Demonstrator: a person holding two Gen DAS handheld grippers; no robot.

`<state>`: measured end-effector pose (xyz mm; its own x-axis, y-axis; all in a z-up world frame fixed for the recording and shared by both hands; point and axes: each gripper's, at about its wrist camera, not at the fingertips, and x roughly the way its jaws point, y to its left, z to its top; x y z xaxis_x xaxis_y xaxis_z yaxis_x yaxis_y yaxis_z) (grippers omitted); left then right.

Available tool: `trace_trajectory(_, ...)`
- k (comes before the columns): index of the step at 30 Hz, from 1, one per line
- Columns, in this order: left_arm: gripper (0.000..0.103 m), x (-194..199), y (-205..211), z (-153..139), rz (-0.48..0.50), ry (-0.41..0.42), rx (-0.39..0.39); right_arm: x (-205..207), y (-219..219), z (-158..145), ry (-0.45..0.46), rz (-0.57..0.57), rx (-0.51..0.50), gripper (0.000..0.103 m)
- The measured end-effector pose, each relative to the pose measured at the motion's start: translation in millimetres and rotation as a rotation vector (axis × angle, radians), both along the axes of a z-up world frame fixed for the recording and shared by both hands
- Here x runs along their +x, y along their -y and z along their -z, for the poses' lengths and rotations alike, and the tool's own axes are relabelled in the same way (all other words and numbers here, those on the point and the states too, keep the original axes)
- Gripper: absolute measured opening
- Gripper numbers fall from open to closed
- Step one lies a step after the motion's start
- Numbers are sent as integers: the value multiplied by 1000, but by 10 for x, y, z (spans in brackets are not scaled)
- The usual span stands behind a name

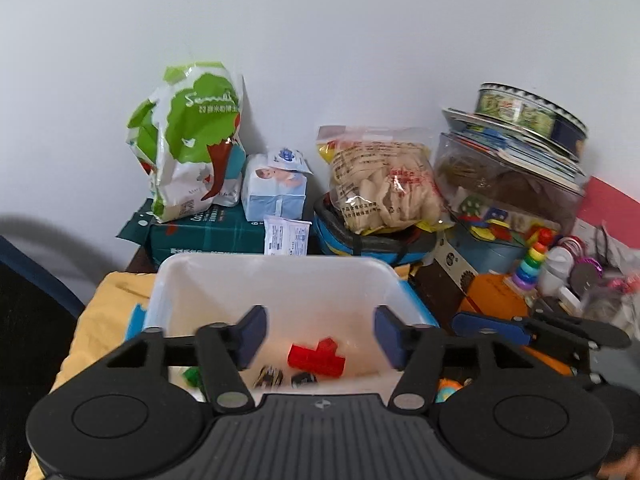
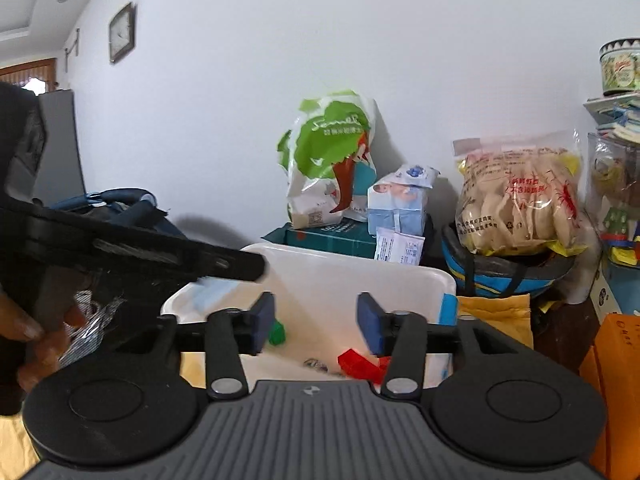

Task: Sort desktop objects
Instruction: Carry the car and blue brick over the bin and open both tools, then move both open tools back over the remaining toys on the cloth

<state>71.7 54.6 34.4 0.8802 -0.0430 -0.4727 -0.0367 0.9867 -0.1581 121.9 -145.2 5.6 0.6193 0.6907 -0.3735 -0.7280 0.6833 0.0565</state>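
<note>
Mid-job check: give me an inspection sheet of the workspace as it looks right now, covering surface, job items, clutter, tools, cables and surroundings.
Surface: yellow cloth under the white bin; dark desk beyond.
Job's things: red block, green block and two small dark pieces lie inside the bin.
Clutter: green-and-white bag, tissue pack, bagged snacks, rainbow stacking toy, round tin on stacked books.
Tools: left tool open, nothing between its fingers, above the bin; right tool open, empty, also over the bin.
Cables: nothing seen.
Surroundings: plain white wall; wall clock; a hand holds the left tool.
</note>
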Motion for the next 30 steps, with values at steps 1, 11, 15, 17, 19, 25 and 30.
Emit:
trace_trajectory(1,66,-75,-7,47,-1,-10,-5,-45,38,34,-1,-5,-15,53)
trace_trajectory(11,66,-621,-212,702,-85,-186,-107,-160,240,642,-253,18,-98,53)
trace_trajectory(15,66,-710,-226,847,-107,-219,-124,-239,257,750,-288,9,-108,53)
trace_trajectory(17,66,-725,-219,899,-111,-233,-131,-265,268,794,-306,8,-108,53)
trace_trajectory(19,66,-739,-194,939,-110,-241,-125,-280,254,845,-319,3,-119,53)
trace_trajectory(25,66,-773,-125,999,-95,-259,-126,-379,226,955,-327,-25,-156,55)
trace_trajectory(30,66,-764,-66,1024,-74,-268,-119,-402,237,991,-356,-30,-169,56)
